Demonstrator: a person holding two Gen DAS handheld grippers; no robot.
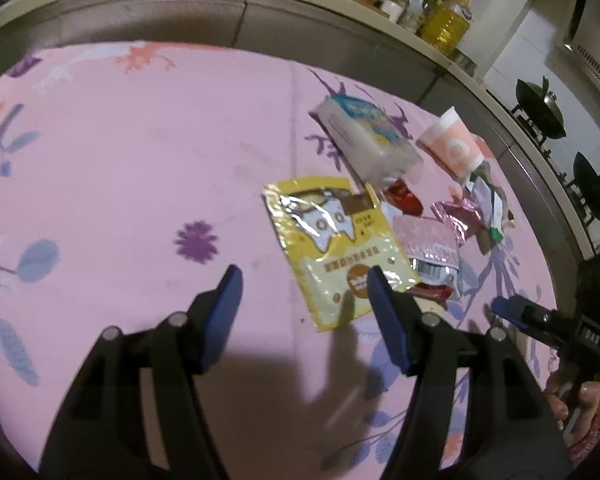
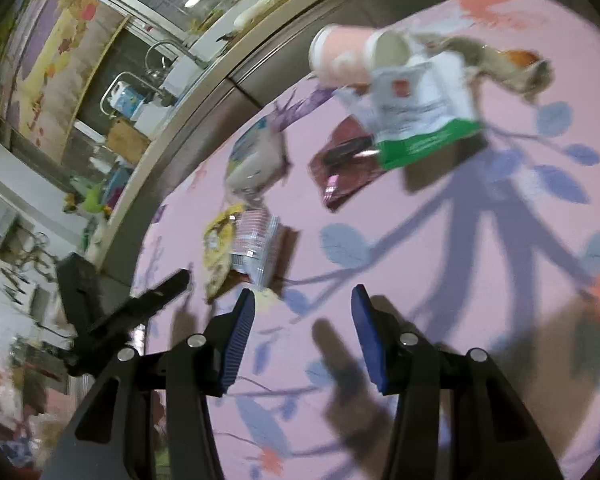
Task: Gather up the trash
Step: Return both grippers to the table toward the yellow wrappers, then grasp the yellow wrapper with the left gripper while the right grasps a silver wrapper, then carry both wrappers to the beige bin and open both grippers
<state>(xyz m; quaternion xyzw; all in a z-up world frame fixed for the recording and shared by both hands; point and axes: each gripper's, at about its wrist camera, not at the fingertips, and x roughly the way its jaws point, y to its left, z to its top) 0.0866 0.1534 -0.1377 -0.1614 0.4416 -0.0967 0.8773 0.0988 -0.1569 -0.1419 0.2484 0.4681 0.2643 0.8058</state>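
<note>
Trash lies in a heap on the pink floral tablecloth. It holds a yellow snack wrapper, a white tissue pack, a tipped pink paper cup, a red wrapper, pink foil and a silver-pink packet. My left gripper is open over bare cloth, its right finger at the yellow wrapper's near corner. My right gripper hovers open with nothing between its fingers, short of the silver-pink packet and yellow wrapper. Farther off lie the cup, a white-green packet and a dark red wrapper.
A grey kitchen counter curves behind the table, crowded with jars and a yellow oil bottle. Black pans sit on a stove at the right. A hand grips the other tool. A sink faucet shows at the back left.
</note>
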